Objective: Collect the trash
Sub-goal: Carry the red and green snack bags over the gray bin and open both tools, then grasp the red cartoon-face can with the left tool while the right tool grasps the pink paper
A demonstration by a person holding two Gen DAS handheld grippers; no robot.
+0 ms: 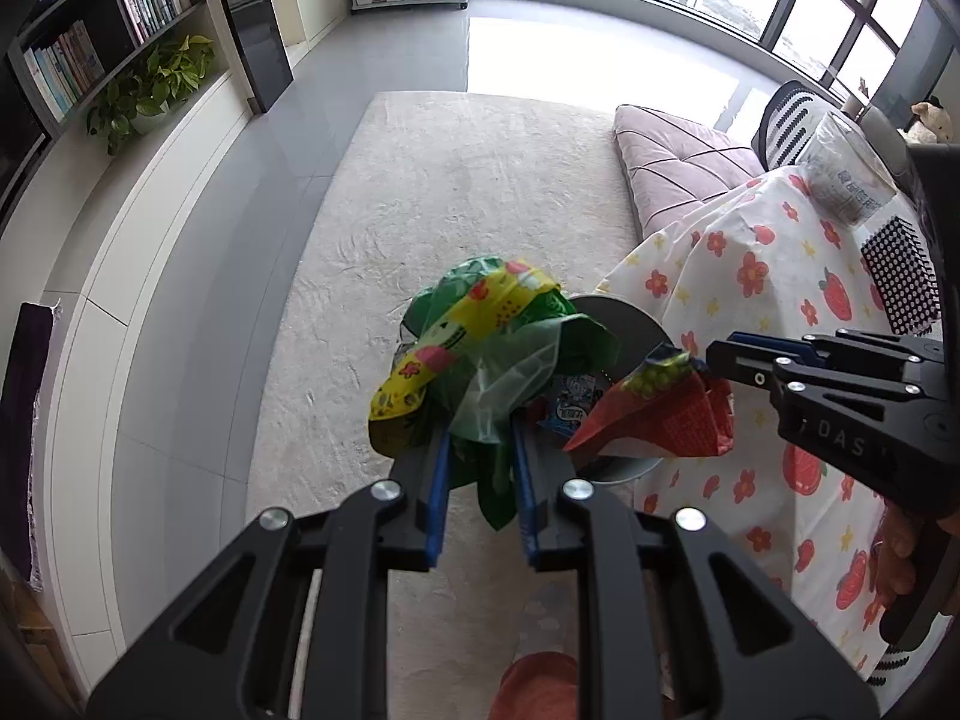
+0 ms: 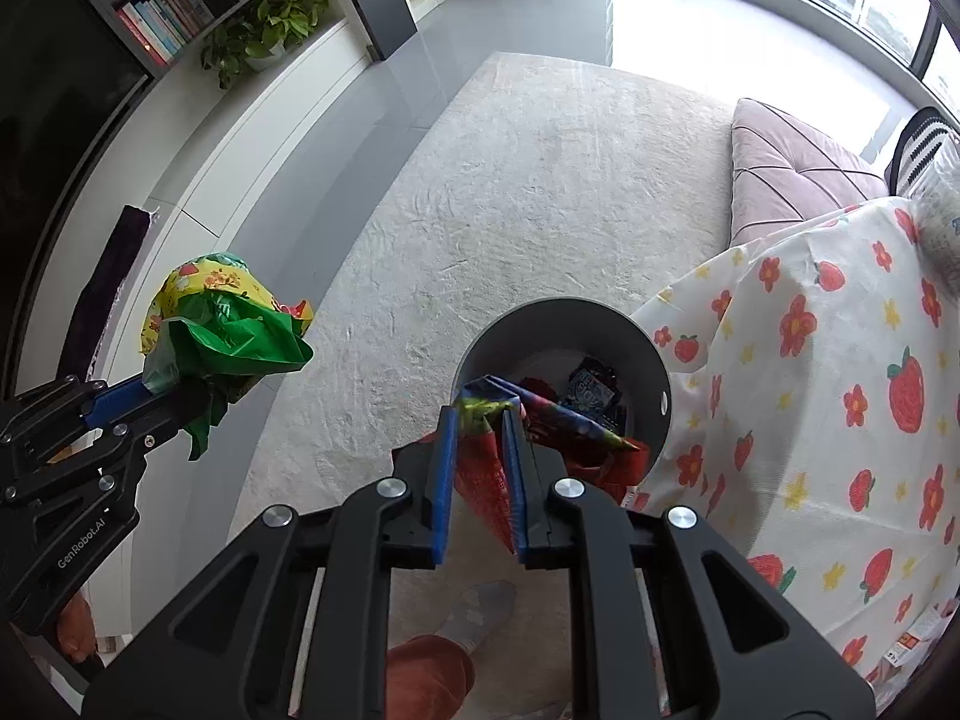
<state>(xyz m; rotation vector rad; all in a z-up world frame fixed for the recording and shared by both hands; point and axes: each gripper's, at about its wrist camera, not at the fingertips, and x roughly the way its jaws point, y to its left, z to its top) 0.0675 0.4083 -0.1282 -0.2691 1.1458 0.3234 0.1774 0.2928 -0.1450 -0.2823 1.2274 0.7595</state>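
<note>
Your right gripper (image 2: pixel 480 420) has its blue fingers (image 2: pixel 445 480) clamped on a red snack wrapper (image 2: pixel 486 480), whose green and blue printed top juts past the fingertips. In the right wrist view that wrapper hangs over the near rim of the grey trash bin (image 2: pixel 510 324), with its red body spilling down against the bin's near wall. Inside the bin you can see a dark printed packet (image 2: pixel 594 390) lying on the bottom, toward the far right side.

Your left gripper (image 1: pixel 480 420) is closed on a crumpled green plastic bag (image 1: pixel 534 354) bundled with a yellow flowered wrapper (image 1: pixel 468 324); the bundle bulges above and around the fingertips and a green tail droops between the fingers. From the right wrist view this bundle (image 2: pixel 228 330) sits well to the left of the bin, in the air above the carpet's left edge, apart from the bin.

The bin stands on a pale carpet (image 2: pixel 510 192), just beside a table covered in a white cloth printed with red flowers and strawberries (image 2: pixel 840 390) on the right. A clear plastic bag (image 1: pixel 846 180) rests on the far part of that cloth. Beyond the table lies a pink quilted cushion (image 2: pixel 786 168). Far left, a shelf holds books (image 2: pixel 174 12) and a potted plant (image 2: pixel 264 30).
</note>
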